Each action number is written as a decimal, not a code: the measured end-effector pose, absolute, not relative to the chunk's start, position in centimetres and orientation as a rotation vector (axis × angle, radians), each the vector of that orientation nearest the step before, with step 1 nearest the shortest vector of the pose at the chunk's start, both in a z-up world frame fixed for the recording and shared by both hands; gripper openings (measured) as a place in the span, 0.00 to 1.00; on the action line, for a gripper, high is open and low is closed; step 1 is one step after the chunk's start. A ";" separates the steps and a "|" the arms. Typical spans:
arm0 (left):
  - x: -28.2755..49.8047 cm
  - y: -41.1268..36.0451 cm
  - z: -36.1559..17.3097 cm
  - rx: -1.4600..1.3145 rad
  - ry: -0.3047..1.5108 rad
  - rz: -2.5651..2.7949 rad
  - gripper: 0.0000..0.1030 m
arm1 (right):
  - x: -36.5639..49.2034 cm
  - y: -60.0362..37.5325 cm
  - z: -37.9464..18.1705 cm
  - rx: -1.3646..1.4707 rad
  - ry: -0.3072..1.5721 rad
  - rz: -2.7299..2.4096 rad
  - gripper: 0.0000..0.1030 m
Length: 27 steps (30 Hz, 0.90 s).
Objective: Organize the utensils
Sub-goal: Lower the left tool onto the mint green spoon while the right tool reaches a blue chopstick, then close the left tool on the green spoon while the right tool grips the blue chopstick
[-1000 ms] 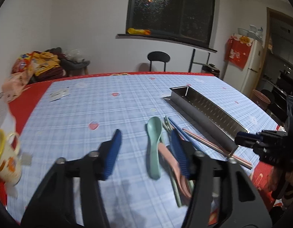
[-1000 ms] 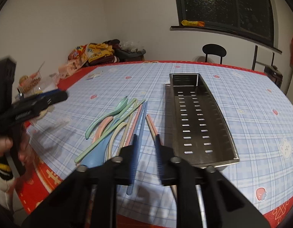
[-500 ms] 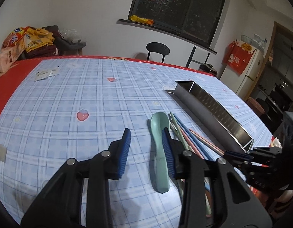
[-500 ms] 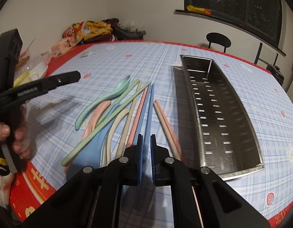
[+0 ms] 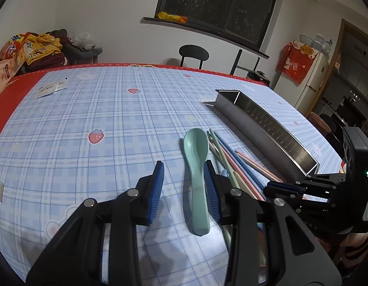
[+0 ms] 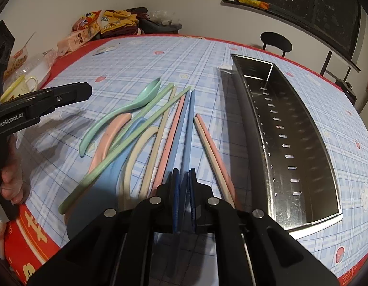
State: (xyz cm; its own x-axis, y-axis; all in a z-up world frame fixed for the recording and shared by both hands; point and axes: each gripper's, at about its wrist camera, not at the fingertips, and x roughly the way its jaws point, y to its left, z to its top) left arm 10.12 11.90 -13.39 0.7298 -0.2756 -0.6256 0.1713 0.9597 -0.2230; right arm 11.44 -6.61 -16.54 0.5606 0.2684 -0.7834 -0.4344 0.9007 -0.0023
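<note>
Now, left tongs [image 5: 184, 181] low over the bench [image 5: 88, 119], blue pads partly spread after narrowing a moment ago. Green spoon [image 5: 197, 166] lies flat between them: right pad just beside its handle, contact not certain; left pad clearly apart. Nothing lifted.

Right tongs [image 6: 184, 186] nearly pressed together, pinching the near ends of the blue chopsticks [image 6: 186, 128], which run away from the pads along the checked cloth.

Remaining utensils fan out loose on the bench: pink spoon [image 6: 110, 133], green chopsticks [image 6: 126, 138], cream chopsticks [image 6: 157, 138], pink chopstick [image 6: 170, 138], and a pink-and-cream pair [image 6: 212, 152] nearest the steel tray [image 6: 312, 128]. Tray sits right of the pile, lengthwise, perforated floor bare.

Yellow mug [image 6: 21, 88] at far left edge.
</note>
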 end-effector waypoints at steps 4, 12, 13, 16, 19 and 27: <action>10.1 11.5 -13.6 -0.134 0.721 -0.255 0.35 | 11.7 -6.7 -16.6 -0.194 0.887 0.416 0.09; 10.1 10.2 -14.0 -0.079 0.737 -0.264 0.35 | 11.6 -6.8 -16.6 -0.190 0.879 0.446 0.09; 10.0 9.9 -14.0 -0.063 0.740 -0.265 0.35 | 11.4 -6.7 -16.6 -0.196 0.877 0.449 0.09; 10.1 9.2 -14.3 -0.022 0.756 -0.264 0.35 | 11.4 -6.7 -16.6 -0.195 0.875 0.451 0.08; 10.4 9.3 -14.6 -0.025 0.776 -0.262 0.35 | 11.6 -6.9 -16.6 -0.172 0.880 0.463 0.09; 11.0 8.6 -15.3 0.015 0.828 -0.242 0.31 | 11.6 -7.0 -16.5 -0.172 0.879 0.462 0.09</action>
